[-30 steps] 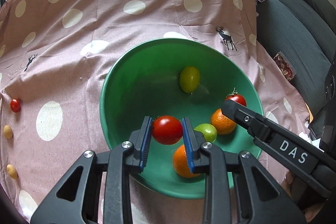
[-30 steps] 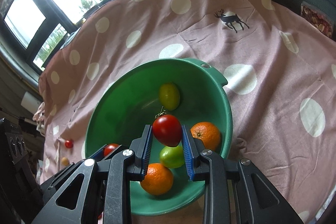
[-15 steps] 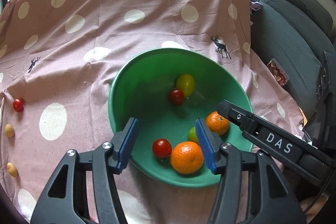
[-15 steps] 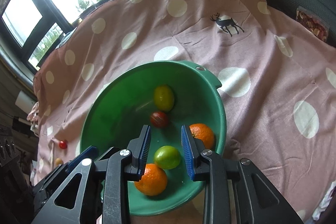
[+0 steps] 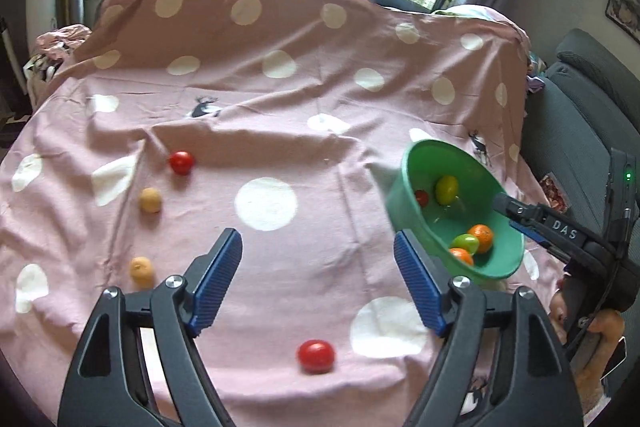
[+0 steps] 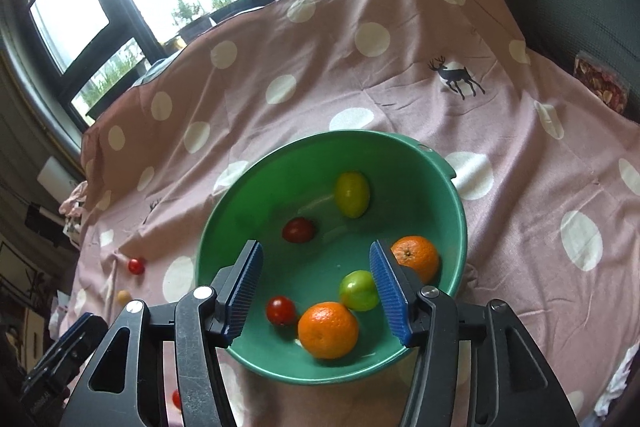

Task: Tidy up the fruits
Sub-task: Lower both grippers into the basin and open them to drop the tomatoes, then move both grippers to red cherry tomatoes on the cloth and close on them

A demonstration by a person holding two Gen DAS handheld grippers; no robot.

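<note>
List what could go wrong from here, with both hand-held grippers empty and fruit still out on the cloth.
1. The near red tomato lies close to the front edge of the spotted cloth; a clumsy approach by the open left hand-held gripper could nudge it off.
2. The green bowl sits on wrinkled cloth, so a bump from the right hand-held gripper, hovering open over it, might shift or tip it.
3. Fruit dropped in may bounce off the oranges.
</note>
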